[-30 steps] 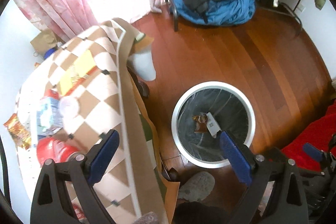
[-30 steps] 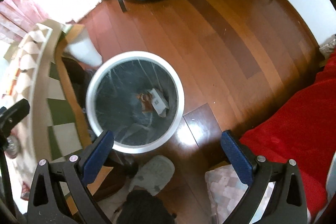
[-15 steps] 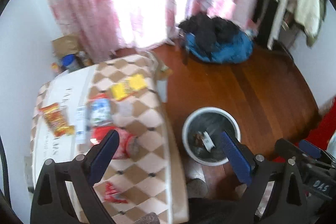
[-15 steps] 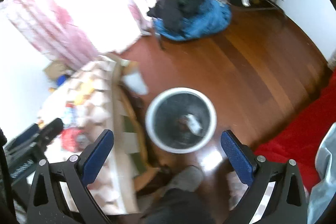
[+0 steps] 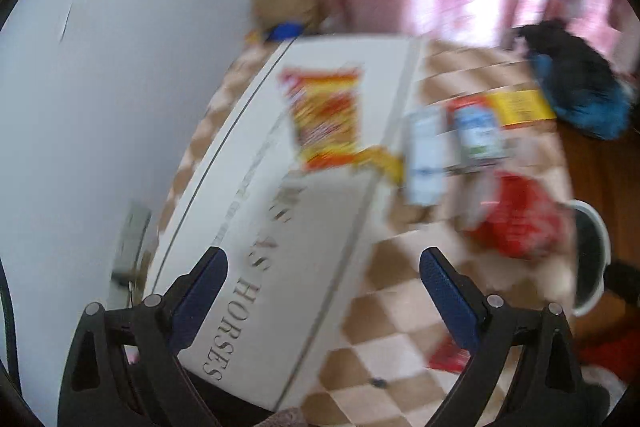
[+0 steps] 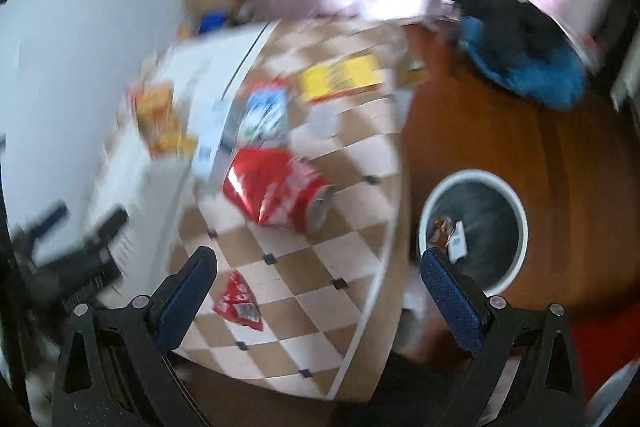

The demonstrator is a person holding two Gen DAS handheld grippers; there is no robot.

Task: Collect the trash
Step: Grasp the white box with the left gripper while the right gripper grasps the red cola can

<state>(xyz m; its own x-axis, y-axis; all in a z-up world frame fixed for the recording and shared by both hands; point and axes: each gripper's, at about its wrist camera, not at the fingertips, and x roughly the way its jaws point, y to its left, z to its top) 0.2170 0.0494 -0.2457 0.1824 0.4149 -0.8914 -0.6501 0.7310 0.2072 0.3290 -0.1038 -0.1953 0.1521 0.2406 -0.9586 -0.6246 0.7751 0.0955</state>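
Above the checkered table (image 6: 352, 155) you hold both grippers, left gripper (image 5: 323, 287) and right gripper (image 6: 318, 281), spread wide and empty, ready to choose; the crushed red can (image 6: 276, 195) lies mid-table, the bin (image 6: 474, 227) beside the edge.

The left claw (image 5: 323, 267) is spread wide, its two blue-padded fingers (image 5: 198, 293) well apart with nothing between them. The right claw (image 6: 318, 269) is spread just as wide and holds nothing. In the right wrist view the left claw (image 6: 76, 227) appears as a blurred black shape far to the left of the right claw, apart from it.
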